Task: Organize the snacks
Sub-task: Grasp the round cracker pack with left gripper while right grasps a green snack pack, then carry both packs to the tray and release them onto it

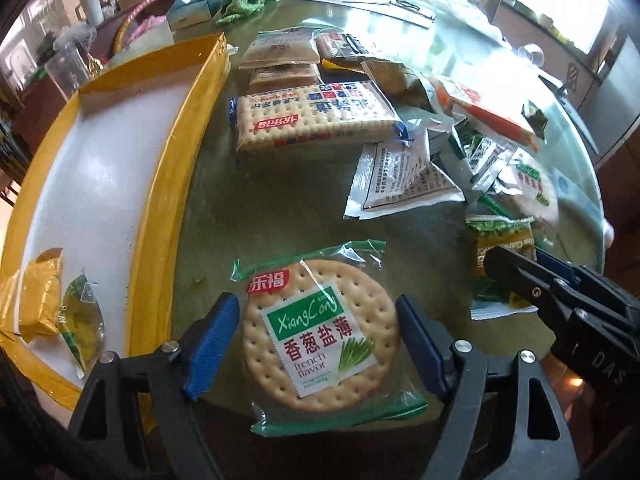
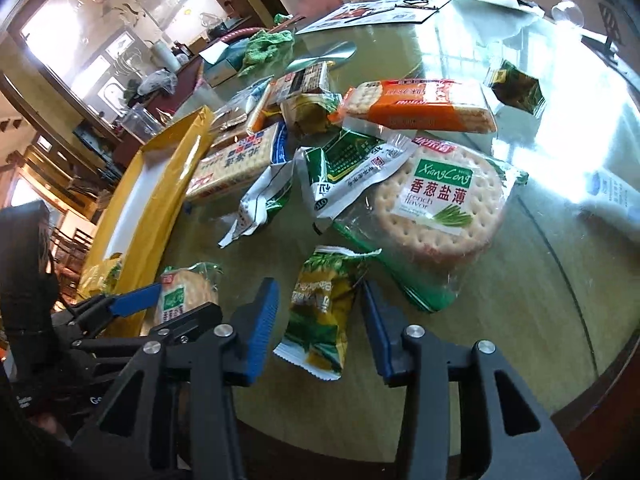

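Left wrist view: left claw (image 1: 316, 346) spread, straddling round cracker pack (image 1: 322, 334) on counter (image 1: 280, 208), pads not touching; right claw (image 2: 318, 320) released around green-yellow packet (image 2: 320, 308) at 3 o'clock; slick wrapper may slip, missing yellow tray (image 1: 168, 184) at 9 o'clock.

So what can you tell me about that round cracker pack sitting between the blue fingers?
The round cracker pack is one large dotted biscuit sealed in clear film with green crimped ends and a white-and-green "XiangCong french flavor" label. It lies flat, face up, on the glass table, beside the yellow tray. The left gripper straddles it, open, pads close but seemingly not pressing.
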`<state>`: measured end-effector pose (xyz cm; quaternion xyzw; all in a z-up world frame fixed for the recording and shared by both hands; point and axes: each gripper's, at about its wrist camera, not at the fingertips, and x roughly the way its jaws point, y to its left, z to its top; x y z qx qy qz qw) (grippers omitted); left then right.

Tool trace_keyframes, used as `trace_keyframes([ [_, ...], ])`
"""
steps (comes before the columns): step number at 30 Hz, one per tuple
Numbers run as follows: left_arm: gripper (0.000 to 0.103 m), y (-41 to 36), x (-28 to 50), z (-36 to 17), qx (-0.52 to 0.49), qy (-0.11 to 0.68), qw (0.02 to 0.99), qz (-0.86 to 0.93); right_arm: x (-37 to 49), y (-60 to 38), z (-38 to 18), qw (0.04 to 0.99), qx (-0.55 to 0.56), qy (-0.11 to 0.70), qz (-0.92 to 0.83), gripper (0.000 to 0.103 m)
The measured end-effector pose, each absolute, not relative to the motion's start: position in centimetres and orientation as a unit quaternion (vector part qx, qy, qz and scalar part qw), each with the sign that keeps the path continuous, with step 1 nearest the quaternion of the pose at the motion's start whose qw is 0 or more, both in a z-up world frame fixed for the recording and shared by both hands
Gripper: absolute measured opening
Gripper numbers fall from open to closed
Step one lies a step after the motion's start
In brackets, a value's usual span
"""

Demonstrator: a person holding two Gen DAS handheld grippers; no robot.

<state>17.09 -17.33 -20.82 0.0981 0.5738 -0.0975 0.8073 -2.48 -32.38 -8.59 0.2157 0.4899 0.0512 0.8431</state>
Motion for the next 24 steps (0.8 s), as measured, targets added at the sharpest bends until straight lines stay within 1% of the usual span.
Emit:
trace_keyframes([
  [1,0.077,-17.4,16.6,-20.5,0.105,0.567,0.811,-0.100,-2.6,-32.2,-8.6,0.845,0.205,0.492,0.048,0.033],
  [4,0.076,-17.5,14.8,-19.3,0.117,0.555,0.815,-0.115,-3.4,-31.7,-8.5,0.850,0.184,0.492,0.048,0.030],
  [9,0.078,-17.8,12.9,-18.9,0.141,0.532,0.824,-0.133,-4.6,-31.8,-8.5,0.851,0.187,0.489,0.052,0.027],
  [13,0.075,-16.5,12.3,-17.3,0.127,0.532,0.824,-0.148,-5.4,-31.8,-7.8,0.858,0.193,0.474,0.049,0.026],
  [16,0.075,-15.2,10.9,-15.8,0.081,0.526,0.825,-0.191,-6.0,-31.4,-6.3,0.867,0.194,0.456,0.053,0.026],
  [18,0.075,-15.0,9.5,-13.9,0.061,0.509,0.834,-0.202,-6.4,-30.9,-5.0,0.876,0.190,0.440,0.059,0.026],
  [20,0.075,-14.2,7.5,-10.8,0.037,0.495,0.841,-0.214,-6.8,-30.4,-3.5,0.885,0.190,0.419,0.068,0.026],
  [23,0.075,-11.2,3.6,-6.0,-0.006,0.477,0.851,-0.221,-6.7,-29.2,-1.3,0.895,0.187,0.396,0.086,0.026],
  [24,0.075,-9.7,2.1,-3.7,-0.015,0.465,0.859,-0.215,-6.5,-28.5,-0.5,0.897,0.186,0.388,0.096,0.026],
])
